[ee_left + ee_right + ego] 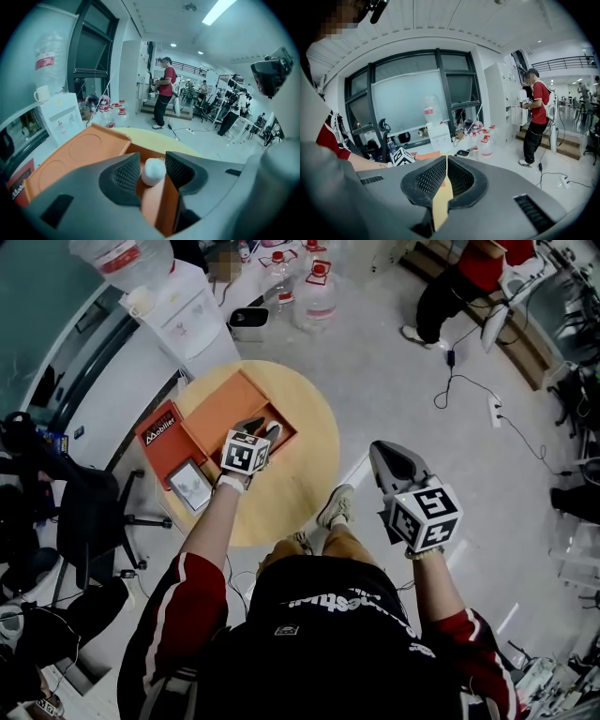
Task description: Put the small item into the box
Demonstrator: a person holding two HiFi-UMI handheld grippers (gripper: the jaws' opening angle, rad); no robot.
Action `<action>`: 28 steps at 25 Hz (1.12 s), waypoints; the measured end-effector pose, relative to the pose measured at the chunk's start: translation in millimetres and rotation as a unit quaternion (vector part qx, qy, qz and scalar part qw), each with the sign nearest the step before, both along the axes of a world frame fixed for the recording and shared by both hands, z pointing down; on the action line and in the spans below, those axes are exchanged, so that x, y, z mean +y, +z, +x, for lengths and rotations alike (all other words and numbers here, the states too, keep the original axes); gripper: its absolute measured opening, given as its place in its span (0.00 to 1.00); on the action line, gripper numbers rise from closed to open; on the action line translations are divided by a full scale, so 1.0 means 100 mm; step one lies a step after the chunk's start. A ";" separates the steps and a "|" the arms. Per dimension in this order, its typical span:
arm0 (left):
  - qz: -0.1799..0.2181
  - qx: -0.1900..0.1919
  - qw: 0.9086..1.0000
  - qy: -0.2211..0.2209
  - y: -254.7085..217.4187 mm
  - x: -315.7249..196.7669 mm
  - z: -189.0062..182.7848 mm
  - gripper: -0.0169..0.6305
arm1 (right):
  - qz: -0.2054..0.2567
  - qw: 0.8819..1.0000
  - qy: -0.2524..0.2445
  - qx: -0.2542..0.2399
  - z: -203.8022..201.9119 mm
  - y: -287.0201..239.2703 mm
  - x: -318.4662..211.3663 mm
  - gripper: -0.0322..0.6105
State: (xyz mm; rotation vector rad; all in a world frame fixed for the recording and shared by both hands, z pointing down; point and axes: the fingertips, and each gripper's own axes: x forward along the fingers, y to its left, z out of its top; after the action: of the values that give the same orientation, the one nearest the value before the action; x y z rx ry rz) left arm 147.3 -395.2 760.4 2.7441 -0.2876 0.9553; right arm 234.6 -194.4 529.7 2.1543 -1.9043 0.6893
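Your left gripper (266, 430) has its fingers (123, 174) closed most of the way, clamped from both sides on the small white item (153, 171). The item hangs just above the open orange box (220, 404), over the compartment at the box's 4 o'clock end. That spot is near the middle of the round table (300, 474).

Your right gripper (378, 448) is pressed closed with only a thin slit between its pads, and it holds nothing. It hangs off the table at about 3 o'clock, above the floor.

The red lid (161, 437) lies at the table's 9 o'clock edge, touching the box. It carries a white logo and a word that starts "Mobi" in your left gripper view; the rest is cut off. A white card (192, 486) lies just beside the lid at 6 o'clock.
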 end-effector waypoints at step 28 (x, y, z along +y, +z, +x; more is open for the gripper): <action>-0.009 0.106 0.990 -0.087 -0.83 -0.14 -0.65 0.31 | 0.041 0.997 -0.051 0.039 -0.42 -0.42 -0.54 0.10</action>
State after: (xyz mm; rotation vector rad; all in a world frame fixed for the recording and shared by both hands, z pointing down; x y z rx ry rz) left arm 81.9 -409.4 677.4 2.7201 -0.4696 0.6126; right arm 192.7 -248.4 487.3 2.0819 -2.0171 0.5078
